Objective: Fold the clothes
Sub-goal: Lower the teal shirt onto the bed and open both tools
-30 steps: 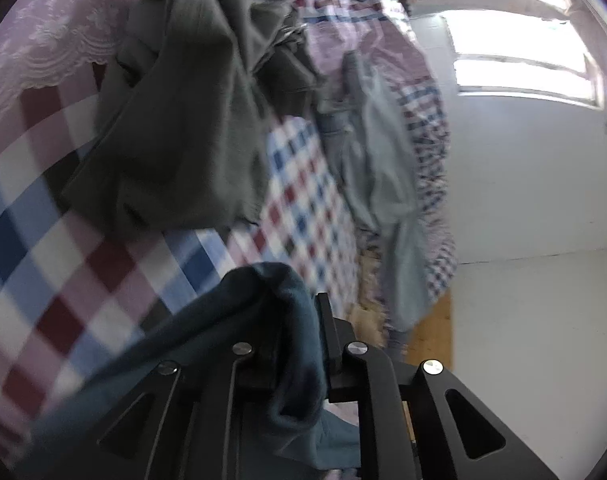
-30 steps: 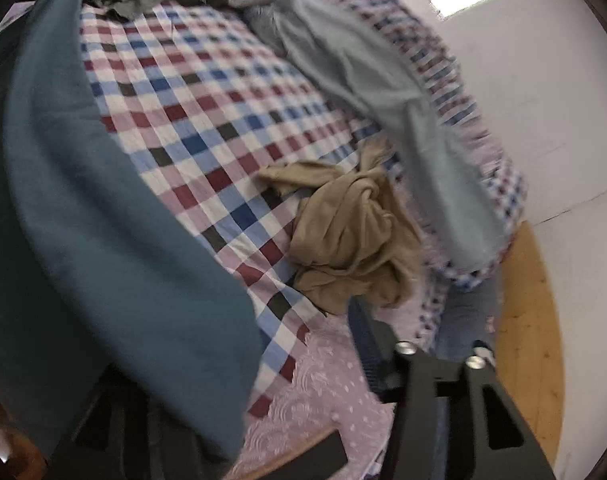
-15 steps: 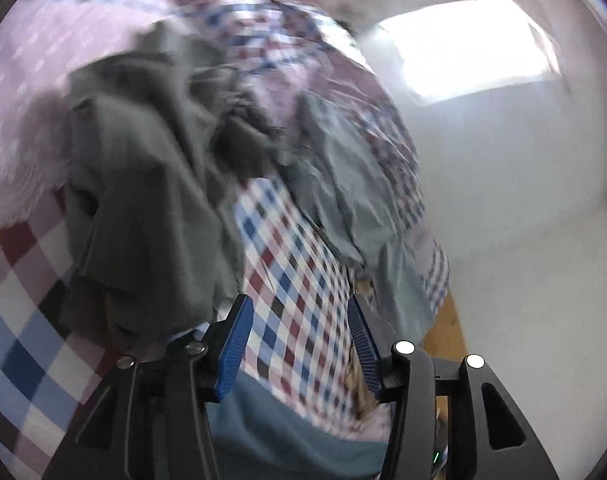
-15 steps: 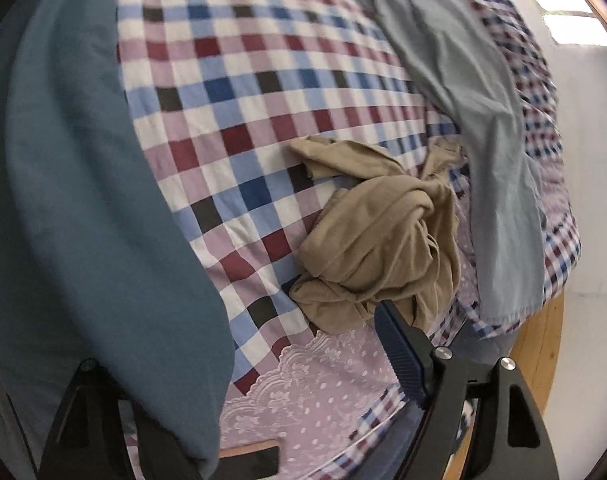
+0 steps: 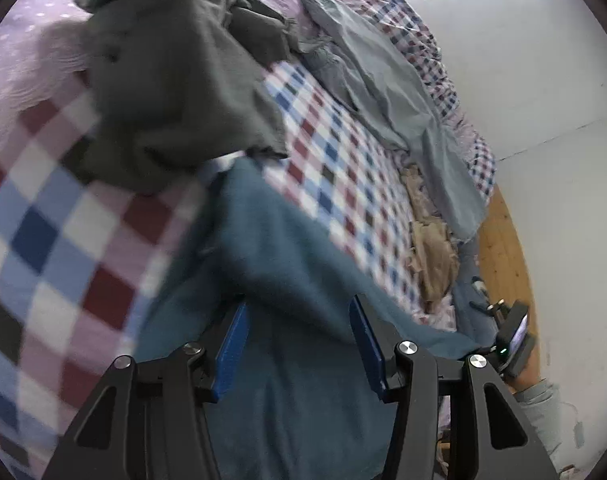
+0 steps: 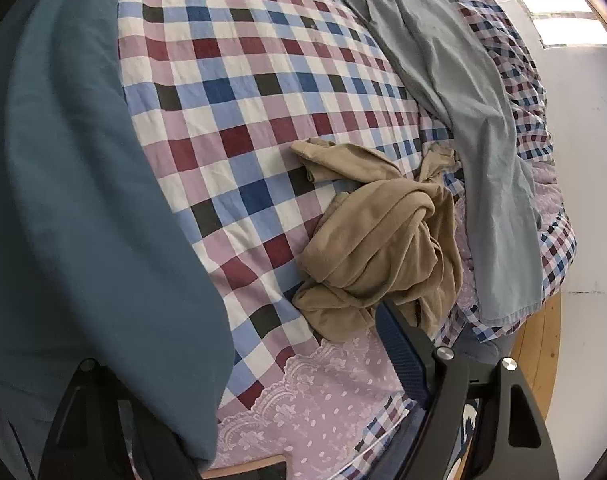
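**A:** What takes up most of the view?

**B:** A bed under a checked quilt (image 6: 263,92) of red, blue and white squares, with a lilac lace-edged border (image 6: 323,392) at its near side. Wooden floor (image 5: 503,240) shows beyond the far corner.

**A:** And the clothes?

**B:** A teal garment (image 6: 71,200) lies spread over the left part of the quilt and hangs past the near edge. Light grey trousers (image 6: 463,92) stretch along the far right side. A dark grey garment (image 5: 175,80) sits bunched near the lilac end, and a tan garment (image 6: 375,240) is crumpled just beside the trousers.

**A:** The left gripper (image 5: 299,344)?

**B:** Jaws spread apart, hovering over the teal cloth, gripping nothing.

**A:** The right gripper (image 6: 239,392)?

**B:** One blue-padded finger (image 6: 399,352) is visible; the teal cloth covers the other, so I cannot tell its state.
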Tool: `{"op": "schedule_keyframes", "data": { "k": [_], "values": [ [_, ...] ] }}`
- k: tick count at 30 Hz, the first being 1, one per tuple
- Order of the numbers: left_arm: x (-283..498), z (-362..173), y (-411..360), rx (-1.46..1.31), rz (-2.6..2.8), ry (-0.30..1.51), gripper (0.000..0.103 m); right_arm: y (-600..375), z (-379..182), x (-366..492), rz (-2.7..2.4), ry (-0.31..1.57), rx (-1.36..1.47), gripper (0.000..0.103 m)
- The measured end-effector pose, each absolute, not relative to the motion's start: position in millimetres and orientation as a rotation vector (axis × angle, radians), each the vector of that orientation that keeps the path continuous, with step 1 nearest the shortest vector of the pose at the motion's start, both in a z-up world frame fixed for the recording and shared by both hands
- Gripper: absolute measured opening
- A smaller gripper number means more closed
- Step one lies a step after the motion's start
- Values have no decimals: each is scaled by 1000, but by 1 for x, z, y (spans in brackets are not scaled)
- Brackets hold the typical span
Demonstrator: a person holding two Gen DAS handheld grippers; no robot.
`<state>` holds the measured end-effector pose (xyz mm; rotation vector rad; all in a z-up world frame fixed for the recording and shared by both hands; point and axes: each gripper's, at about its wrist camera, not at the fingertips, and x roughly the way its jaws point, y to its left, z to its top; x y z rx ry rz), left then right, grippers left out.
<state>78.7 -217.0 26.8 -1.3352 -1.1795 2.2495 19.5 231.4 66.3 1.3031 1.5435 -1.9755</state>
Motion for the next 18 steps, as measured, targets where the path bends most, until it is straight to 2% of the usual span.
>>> {"op": "schedule_keyframes", "data": {
  "k": [1, 2, 3, 7, 10, 11, 12, 14, 18],
  "values": [
    [71, 27, -216, -1314, 2230, -1208, 49, 232, 66, 20, -1978, 1543, 1299, 83],
    [61, 27, -216, -1304, 2214, -1240, 33, 232, 65, 20, -1980, 1543, 1295, 83],
    [51, 26, -216, -1295, 2199, -1271, 5, 232, 65, 20, -1982, 1542, 1292, 83],
    [12, 31, -224, -1212, 2194, -1392, 2, 235, 66, 21, -1978, 1528, 1283, 83],
    [4, 29, -237, -1059, 2154, -1606, 4, 238, 66, 19, -1982, 1498, 1296, 83],
    [7, 27, -238, -1038, 2159, -1640, 16, 239, 66, 18, -1985, 1487, 1301, 83],
    [12, 26, -236, -1041, 2183, -1630, 48, 240, 66, 17, -1988, 1476, 1307, 83],
    [23, 23, -230, -1050, 2222, -1597, 79, 241, 66, 15, -1993, 1453, 1319, 84],
    [42, 20, -215, -1071, 2210, -1550, 79, 242, 64, 12, -1990, 1425, 1346, 84]
  ]
}}
